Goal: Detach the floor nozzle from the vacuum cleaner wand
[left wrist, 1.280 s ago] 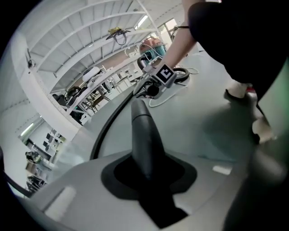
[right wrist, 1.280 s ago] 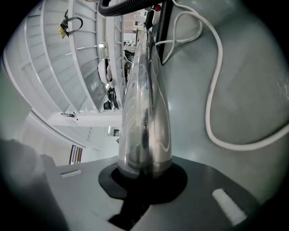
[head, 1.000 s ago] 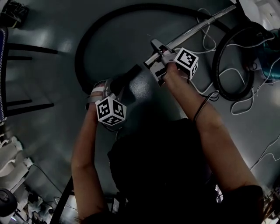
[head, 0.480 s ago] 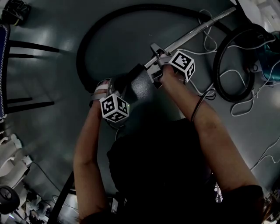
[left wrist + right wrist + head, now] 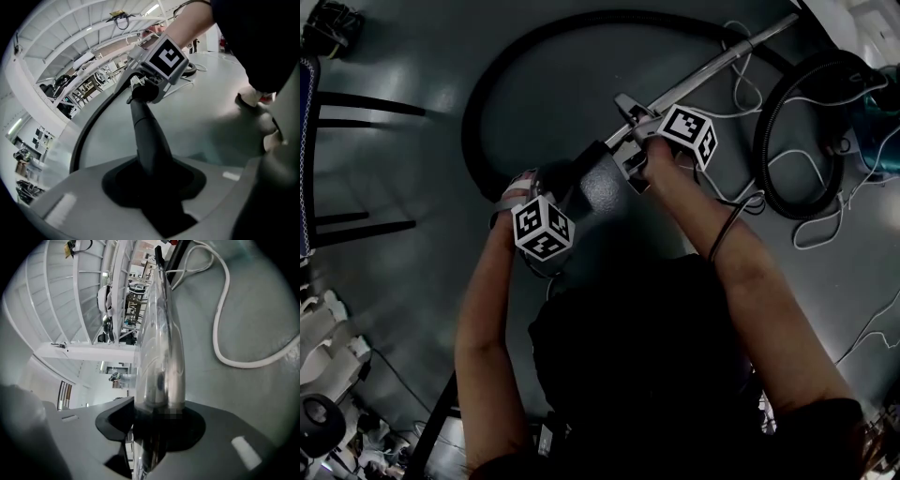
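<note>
Free passage is left over the bare grey floor [image 5: 553, 103] inside the curved black ribbed hose [image 5: 474, 122], while the right is cluttered by looped white cables [image 5: 806, 247] and the left by dark chair legs [image 5: 366, 105].

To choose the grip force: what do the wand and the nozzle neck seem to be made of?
The wand looks like polished, chrome-like metal: it mirrors the room. The nozzle neck is likely matte dark plastic: only dull, soft highlights.

floor [image 5: 403, 159]: grey, glossy — light patches | chair legs [image 5: 370, 104]: dark, far left | roof beams [image 5: 61, 47]: white, overhead
</note>
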Tool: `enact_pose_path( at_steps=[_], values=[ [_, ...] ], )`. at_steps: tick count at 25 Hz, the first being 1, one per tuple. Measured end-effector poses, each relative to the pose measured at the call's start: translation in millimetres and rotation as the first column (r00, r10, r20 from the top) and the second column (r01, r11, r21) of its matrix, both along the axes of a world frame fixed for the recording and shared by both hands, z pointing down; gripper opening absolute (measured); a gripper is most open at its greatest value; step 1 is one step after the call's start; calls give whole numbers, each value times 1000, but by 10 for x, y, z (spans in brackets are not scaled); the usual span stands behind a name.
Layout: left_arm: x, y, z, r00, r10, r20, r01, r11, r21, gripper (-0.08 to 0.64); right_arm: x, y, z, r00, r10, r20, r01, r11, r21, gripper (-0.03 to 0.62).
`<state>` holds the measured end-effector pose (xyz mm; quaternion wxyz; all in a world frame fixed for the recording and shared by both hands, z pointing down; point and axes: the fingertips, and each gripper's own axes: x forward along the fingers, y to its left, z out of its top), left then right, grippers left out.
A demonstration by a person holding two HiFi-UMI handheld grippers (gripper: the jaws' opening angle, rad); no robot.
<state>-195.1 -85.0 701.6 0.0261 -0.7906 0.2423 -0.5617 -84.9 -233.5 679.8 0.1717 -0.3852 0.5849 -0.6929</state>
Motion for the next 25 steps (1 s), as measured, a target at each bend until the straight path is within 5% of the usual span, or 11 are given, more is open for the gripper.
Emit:
enact_pose_path(
  at_steps=[4, 11, 20, 25],
  values=[
    [26, 41, -1, 998, 2, -56, -4, 999, -40, 248, -8, 73, 4, 999, -37, -12, 36, 998, -54, 254],
    [-52, 238, -51, 994, 17, -105, -30, 993, -118, 268, -52, 285, 58, 982, -187, -34, 180, 974, -136, 407],
    [-24, 344, -127, 989, 34, -144, -57, 986, -156, 333, -324, 680, 141, 903, -428, 27, 421, 874, -241, 569],
    [41, 271, -237, 978, 29, -205, -58, 989, -137, 331, -413, 929, 42, 836, -535, 122, 548, 799, -248, 575]
  ],
)
